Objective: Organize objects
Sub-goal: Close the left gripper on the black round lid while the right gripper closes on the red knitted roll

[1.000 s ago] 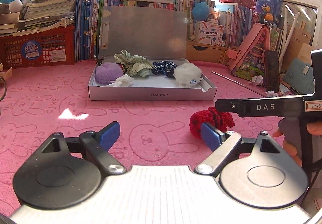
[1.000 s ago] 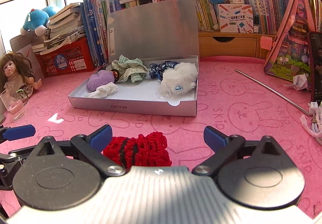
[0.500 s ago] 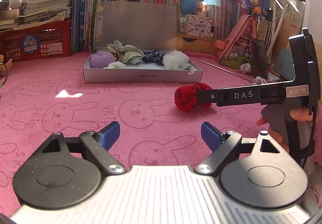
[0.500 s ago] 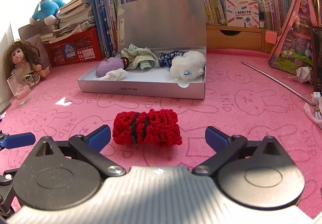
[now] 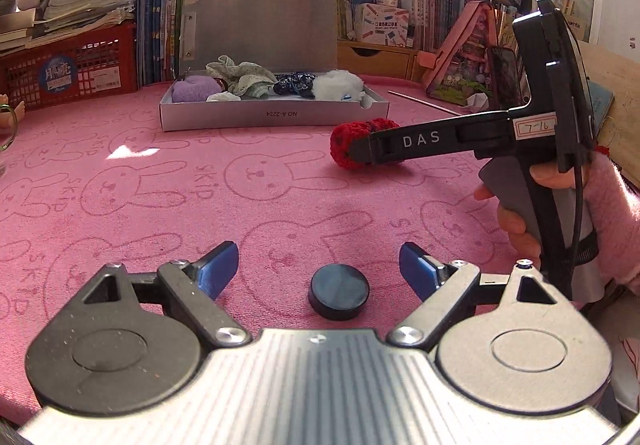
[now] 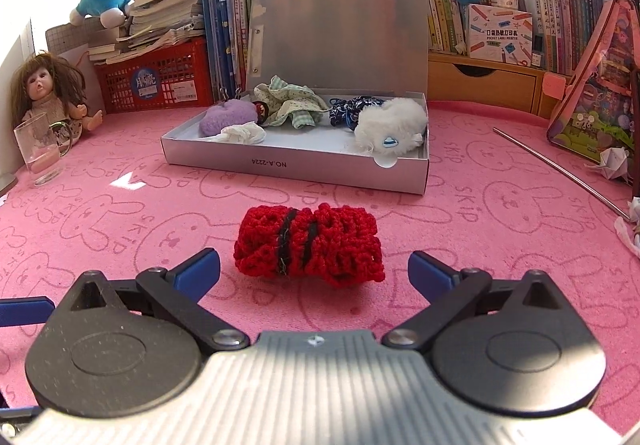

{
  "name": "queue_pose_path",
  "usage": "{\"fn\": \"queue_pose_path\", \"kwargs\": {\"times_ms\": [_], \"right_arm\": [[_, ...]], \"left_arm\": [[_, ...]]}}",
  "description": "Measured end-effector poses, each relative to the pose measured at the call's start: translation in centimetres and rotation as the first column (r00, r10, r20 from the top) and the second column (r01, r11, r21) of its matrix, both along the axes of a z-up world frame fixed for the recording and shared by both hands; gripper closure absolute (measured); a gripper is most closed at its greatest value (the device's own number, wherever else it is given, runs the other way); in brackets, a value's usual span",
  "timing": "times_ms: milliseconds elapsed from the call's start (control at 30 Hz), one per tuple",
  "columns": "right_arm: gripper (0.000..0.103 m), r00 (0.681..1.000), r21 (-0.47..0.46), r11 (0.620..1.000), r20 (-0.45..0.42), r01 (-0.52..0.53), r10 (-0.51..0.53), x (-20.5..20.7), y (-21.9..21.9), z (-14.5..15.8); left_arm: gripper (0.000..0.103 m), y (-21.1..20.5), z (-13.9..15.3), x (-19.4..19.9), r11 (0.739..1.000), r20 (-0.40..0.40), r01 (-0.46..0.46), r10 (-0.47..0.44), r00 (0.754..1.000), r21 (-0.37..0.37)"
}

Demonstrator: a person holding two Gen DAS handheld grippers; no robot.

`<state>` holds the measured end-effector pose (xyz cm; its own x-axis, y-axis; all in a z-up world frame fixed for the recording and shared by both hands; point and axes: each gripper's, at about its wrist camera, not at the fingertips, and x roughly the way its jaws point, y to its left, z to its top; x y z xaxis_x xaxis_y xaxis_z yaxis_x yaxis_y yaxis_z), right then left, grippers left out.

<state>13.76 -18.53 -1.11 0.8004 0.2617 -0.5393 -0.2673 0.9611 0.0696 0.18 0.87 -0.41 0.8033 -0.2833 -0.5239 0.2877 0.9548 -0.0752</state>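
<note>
A red crocheted roll with black stripes [image 6: 308,247] lies on the pink mat just ahead of my open, empty right gripper [image 6: 314,269]. It also shows in the left wrist view [image 5: 362,141], partly behind the right gripper's finger [image 5: 420,141]. A silver box [image 6: 296,165] with its lid up holds several soft items, among them a purple pouch [image 6: 228,117] and a white fluffy toy [image 6: 390,123]. My left gripper [image 5: 318,265] is open and empty over a black round puck [image 5: 339,296].
A glass mug [image 6: 40,149] and a doll [image 6: 44,93] stand at the far left. A metal rod [image 6: 556,167] lies to the right. Books, a red basket [image 5: 68,73] and plush toys line the back.
Both grippers have pulled back towards me, away from the box. The red roll now lies further ahead of the right gripper. The black puck has come into the left view.
</note>
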Motion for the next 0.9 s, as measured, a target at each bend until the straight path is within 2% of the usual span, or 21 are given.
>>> {"fn": "queue_pose_path", "kwargs": {"times_ms": [133, 200, 267, 333, 367, 467, 667, 733, 900], "right_arm": [[0.0, 1.0, 0.0, 1.0, -0.008, 0.017, -0.017, 0.5, 0.1, -0.4], [0.0, 1.0, 0.002, 1.0, -0.017, 0.024, -0.023, 0.6, 0.1, -0.6], [0.0, 0.999, 0.0, 1.0, -0.031, 0.023, -0.023, 0.8, 0.1, -0.8], [0.0, 0.999, -0.001, 1.0, -0.024, 0.025, -0.025, 0.8, 0.2, -0.7], [0.0, 1.0, -0.004, 1.0, -0.018, 0.025, -0.025, 0.8, 0.2, -0.6], [0.0, 1.0, -0.011, 1.0, -0.007, 0.028, -0.028, 0.9, 0.5, -0.4], [0.001, 0.999, -0.023, 0.999, -0.015, 0.037, -0.038, 1.5, 0.9, -0.2], [0.007, 0.999, -0.015, 0.999, -0.021, 0.034, -0.034, 1.5, 0.9, -0.1], [0.012, 0.999, -0.015, 1.0, -0.025, 0.023, -0.023, 1.5, 1.1, 0.1]], "left_arm": [[0.015, -0.3, -0.5, -0.7, 1.0, 0.005, -0.015, 0.015, 1.0, 0.014], [0.022, -0.5, -0.6, -1.0, 1.0, 0.01, -0.019, 0.019, 1.0, 0.023], [0.04, -0.7, -0.7, -1.2, 0.999, 0.005, -0.01, 0.01, 1.0, 0.03], [0.048, -1.0, -0.8, -1.5, 0.999, 0.013, -0.009, 0.008, 1.0, 0.053], [0.055, -1.1, -0.8, -1.6, 0.998, 0.015, -0.006, 0.005, 1.0, 0.061], [0.066, -1.2, -0.7, -1.8, 0.999, 0.013, -0.008, 0.007, 1.0, 0.053], [0.066, -1.0, -0.5, -1.3, 0.998, 0.01, -0.031, 0.031, 0.999, 0.048], [0.066, -0.8, -0.4, -0.9, 0.998, 0.008, -0.043, 0.043, 0.999, 0.045], [0.066, 0.0, 0.2, 0.8, 0.995, 0.012, -0.087, 0.087, 0.996, 0.043]]}}
